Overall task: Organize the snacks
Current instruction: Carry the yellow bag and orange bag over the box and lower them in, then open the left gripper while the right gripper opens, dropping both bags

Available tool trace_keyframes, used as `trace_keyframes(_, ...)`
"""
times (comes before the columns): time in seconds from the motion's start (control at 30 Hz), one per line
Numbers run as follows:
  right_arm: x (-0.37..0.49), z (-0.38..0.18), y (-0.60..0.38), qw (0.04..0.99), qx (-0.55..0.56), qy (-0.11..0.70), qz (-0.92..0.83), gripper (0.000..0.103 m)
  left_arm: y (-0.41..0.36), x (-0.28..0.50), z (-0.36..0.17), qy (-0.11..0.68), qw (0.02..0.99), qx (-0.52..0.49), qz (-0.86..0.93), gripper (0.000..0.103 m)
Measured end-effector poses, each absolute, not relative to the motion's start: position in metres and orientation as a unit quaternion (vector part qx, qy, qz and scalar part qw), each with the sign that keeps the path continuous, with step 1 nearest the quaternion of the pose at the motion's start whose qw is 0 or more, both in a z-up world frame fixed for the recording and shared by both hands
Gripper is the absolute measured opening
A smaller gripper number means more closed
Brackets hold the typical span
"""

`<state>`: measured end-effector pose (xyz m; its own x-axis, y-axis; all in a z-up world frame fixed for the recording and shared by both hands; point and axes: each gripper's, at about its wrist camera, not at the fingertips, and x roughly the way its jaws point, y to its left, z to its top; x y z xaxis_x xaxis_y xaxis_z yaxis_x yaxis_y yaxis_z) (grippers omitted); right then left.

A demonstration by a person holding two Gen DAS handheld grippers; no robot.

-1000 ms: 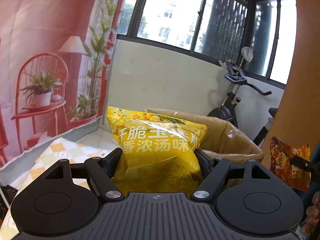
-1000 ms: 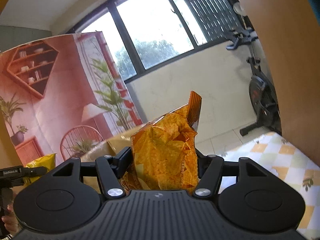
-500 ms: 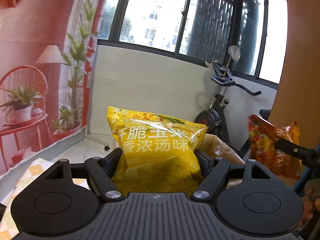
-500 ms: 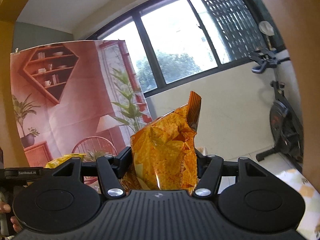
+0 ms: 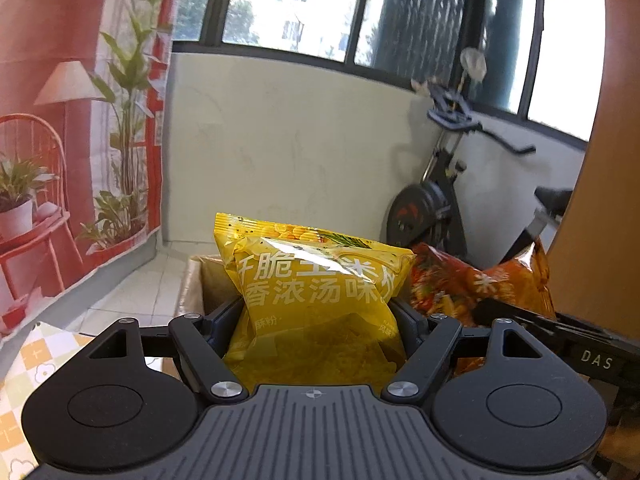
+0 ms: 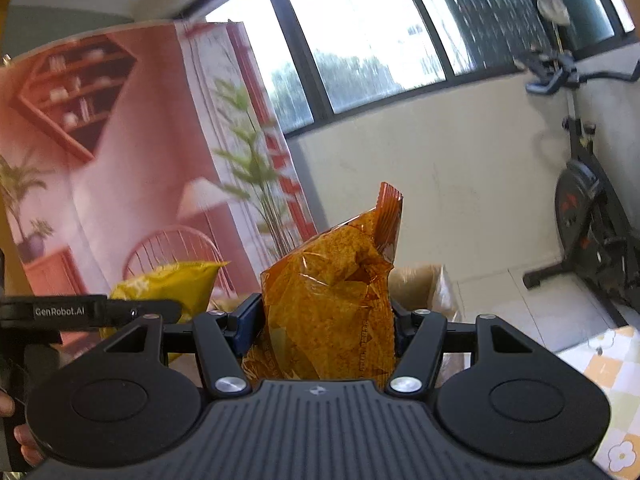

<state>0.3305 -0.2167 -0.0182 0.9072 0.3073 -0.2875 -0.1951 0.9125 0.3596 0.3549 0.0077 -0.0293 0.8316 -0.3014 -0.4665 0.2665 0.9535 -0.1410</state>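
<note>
Yellow snack bag (image 5: 316,300) clamped upright in left gripper (image 5: 316,320), held above open cardboard box (image 5: 196,284). Orange chip bag (image 6: 332,308) clamped in right gripper (image 6: 324,324), close beside, also over box. Neither bag released yet. Judged mid-task: both carried to box, drop-in left. Box contents hidden. Checked worktop (image 5: 24,364) below.

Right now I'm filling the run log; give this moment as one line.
left gripper: shut on yellow bag | right gripper: shut on orange bag | cardboard box: beyond both
</note>
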Motion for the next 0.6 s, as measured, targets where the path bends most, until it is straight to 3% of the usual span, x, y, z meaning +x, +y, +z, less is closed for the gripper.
trace_keyframes(0.43, 0.355, -0.038, -0.201, 0.958, 0.127, 0.236, 0.104, 0.067, 0.003, 0.375, -0.046, 0.291, 0.943, -0.02, -0.159, 0.086)
trace_keyframes(0.6, 0.353, -0.038, -0.2, 0.958, 0.12, 0.237, 0.104, 0.076, 0.002, 0.376, -0.048, 0.304, 0.94, -0.018, -0.154, 0.086)
